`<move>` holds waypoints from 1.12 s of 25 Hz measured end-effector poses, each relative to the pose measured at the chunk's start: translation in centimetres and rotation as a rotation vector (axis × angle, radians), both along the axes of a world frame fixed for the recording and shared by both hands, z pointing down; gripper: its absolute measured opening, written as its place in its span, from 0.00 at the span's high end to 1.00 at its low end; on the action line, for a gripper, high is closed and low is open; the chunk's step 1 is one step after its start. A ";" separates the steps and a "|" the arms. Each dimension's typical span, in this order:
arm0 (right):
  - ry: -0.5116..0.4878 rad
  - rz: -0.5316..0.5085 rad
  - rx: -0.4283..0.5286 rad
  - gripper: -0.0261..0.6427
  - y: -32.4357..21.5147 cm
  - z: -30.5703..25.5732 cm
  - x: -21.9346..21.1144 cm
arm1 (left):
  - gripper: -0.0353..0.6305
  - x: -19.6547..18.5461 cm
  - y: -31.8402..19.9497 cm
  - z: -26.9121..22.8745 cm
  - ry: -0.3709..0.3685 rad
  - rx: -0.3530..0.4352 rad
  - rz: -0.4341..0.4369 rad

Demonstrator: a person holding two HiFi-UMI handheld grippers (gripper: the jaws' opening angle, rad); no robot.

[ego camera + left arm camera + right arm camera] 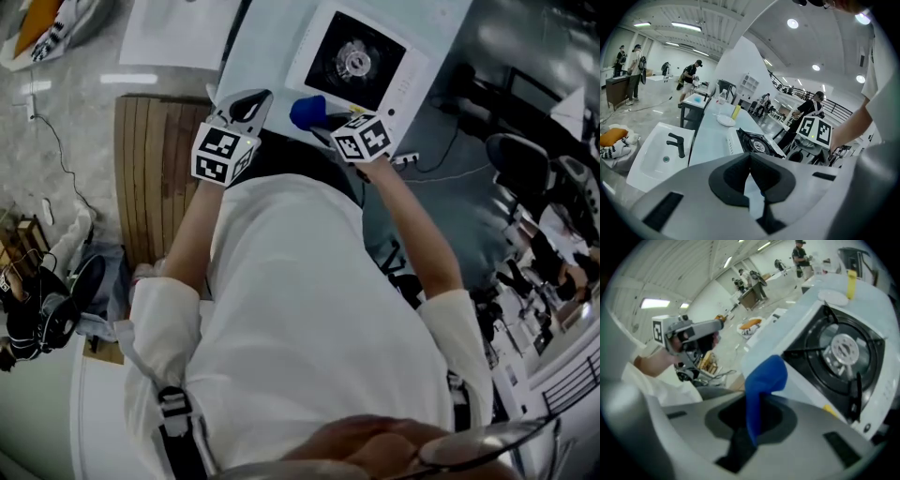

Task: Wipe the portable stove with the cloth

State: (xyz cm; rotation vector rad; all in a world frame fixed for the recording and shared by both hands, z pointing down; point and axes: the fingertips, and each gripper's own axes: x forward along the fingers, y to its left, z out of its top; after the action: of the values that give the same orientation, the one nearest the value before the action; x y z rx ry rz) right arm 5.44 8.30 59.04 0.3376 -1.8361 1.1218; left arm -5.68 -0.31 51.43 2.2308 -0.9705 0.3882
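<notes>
**A:** Head view, straight down. The person in the white shirt has both arms out over the pale worktop (258,56), and the portable stove (356,61) sits on it just ahead of the tongs.

**B:** White casing, black burner well, round burner head in the middle. What about the right tongs (328,120)?

**A:** Clamped on the blue cloth (764,378). The right gripper view shows it plainly: the cloth is pinched between the two dark pads and stands up from them, its top flopping over towards the stove.

**B:** And where is it against the stove?

**A:** Just off the near edge, by the corner closest to the person. Whether it touches the casing, I cannot tell.

**B:** Left tongs (249,103)?

**A:** Closed tip to tip, with nothing between them. They're held beside the right tongs, clear of the cloth and to the left of the stove.

**B:** In the left gripper view there's a white plate (725,121) and a yellow bottle (736,111) further along the worktop, past the stove.

**A:** There's also a white sink (647,164) with a black tap (677,144), off to the left of the worktop. From above, a slatted wooden board (150,169) lies beside the person's left arm.

**B:** Several people are standing far back in the hall.
</notes>
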 end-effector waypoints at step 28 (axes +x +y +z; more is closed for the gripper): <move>0.113 0.770 0.090 0.85 2.9 6.6 17.2 | 0.90 9.4 9.2 -0.1 -0.082 -0.020 0.104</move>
State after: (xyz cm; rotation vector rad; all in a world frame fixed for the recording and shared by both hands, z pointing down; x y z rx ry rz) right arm 22.65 11.25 65.62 1.2069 -1.6885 1.4801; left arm 3.73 8.87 51.35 2.2680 -0.8906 0.5374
